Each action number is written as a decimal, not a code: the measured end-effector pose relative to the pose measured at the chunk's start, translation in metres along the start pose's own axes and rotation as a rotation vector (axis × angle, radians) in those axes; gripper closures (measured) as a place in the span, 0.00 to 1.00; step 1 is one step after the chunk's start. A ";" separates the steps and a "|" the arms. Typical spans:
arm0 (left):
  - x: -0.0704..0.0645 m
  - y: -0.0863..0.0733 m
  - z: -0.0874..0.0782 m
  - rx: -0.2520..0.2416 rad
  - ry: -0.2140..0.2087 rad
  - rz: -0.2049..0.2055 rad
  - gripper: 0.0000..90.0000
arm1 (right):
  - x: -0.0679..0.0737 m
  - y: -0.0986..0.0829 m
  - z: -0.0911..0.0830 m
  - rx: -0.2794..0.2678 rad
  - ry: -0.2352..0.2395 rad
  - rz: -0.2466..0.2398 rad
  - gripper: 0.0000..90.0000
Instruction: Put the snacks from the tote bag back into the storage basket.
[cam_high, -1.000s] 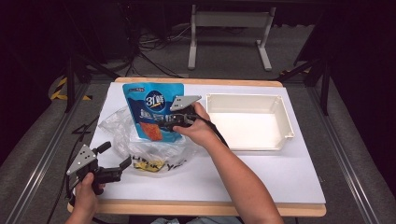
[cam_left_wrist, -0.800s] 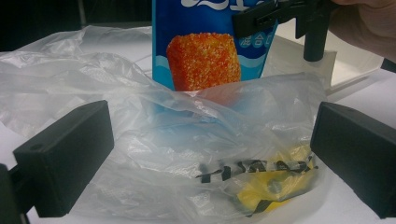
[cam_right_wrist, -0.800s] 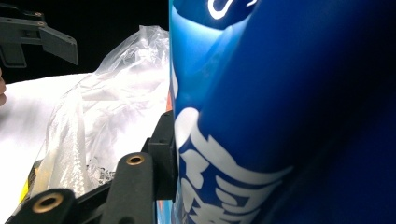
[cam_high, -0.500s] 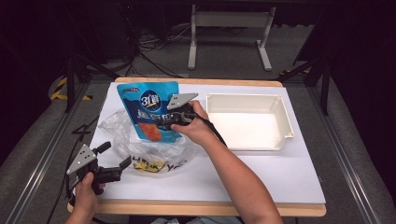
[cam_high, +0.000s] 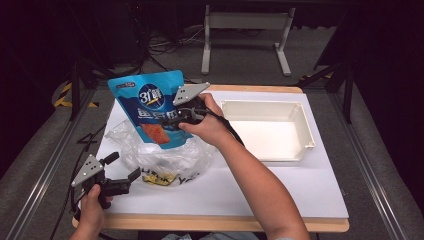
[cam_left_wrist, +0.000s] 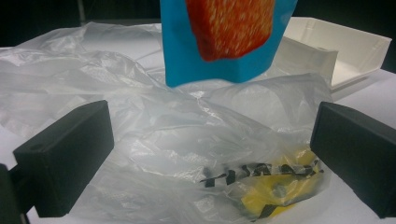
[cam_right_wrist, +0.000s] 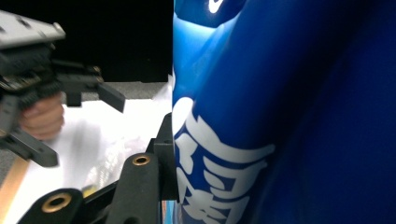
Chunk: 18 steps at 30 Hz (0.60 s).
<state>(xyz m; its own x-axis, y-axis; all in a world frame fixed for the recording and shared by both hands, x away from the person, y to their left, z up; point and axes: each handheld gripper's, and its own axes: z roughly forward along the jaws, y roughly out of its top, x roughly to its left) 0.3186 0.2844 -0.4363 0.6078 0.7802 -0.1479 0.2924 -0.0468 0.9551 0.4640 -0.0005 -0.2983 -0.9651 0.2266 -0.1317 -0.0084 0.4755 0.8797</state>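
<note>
A blue snack pouch (cam_high: 150, 102) with white lettering and an orange picture hangs in the air above a crumpled clear plastic bag (cam_high: 162, 157). My right gripper (cam_high: 176, 118) is shut on the pouch's right edge; in the right gripper view the pouch (cam_right_wrist: 289, 116) is pinched at my right gripper (cam_right_wrist: 173, 158). My left gripper (cam_high: 123, 166) rests open at the table's front left, just left of the bag. In the left gripper view its jaws stand wide apart around the bag (cam_left_wrist: 177, 140), with the pouch's bottom (cam_left_wrist: 210, 70) hanging above. A yellow item (cam_left_wrist: 275, 186) lies inside the bag.
A shallow white tray (cam_high: 300, 122) sits on the white table sheet to the right of the bag, also seen as the tray (cam_left_wrist: 345, 46) at the upper right. Bare sheet (cam_high: 300, 190) lies in front of the tray. Dark floor and a stand's legs lie beyond the table.
The right gripper has lifted the blue pouch higher and slightly to the left, away from the plastic bag. The left gripper has stayed in place, open.
</note>
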 end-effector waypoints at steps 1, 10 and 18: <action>0.000 0.000 0.000 0.000 0.000 0.000 0.00 | 0.000 0.000 0.000 0.000 0.000 0.000 0.66; 0.000 0.000 0.000 0.001 0.004 -0.006 0.00 | 0.002 0.029 -0.019 -0.030 0.021 -0.029 0.66; 0.001 0.000 -0.001 0.000 0.006 -0.005 0.00 | 0.003 0.047 -0.034 -0.054 0.019 -0.046 0.66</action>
<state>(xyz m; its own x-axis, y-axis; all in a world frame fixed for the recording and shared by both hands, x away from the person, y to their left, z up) 0.3188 0.2855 -0.4361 0.6018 0.7843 -0.1510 0.2955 -0.0430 0.9544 0.4512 -0.0068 -0.2418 -0.9680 0.1894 -0.1644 -0.0663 0.4386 0.8962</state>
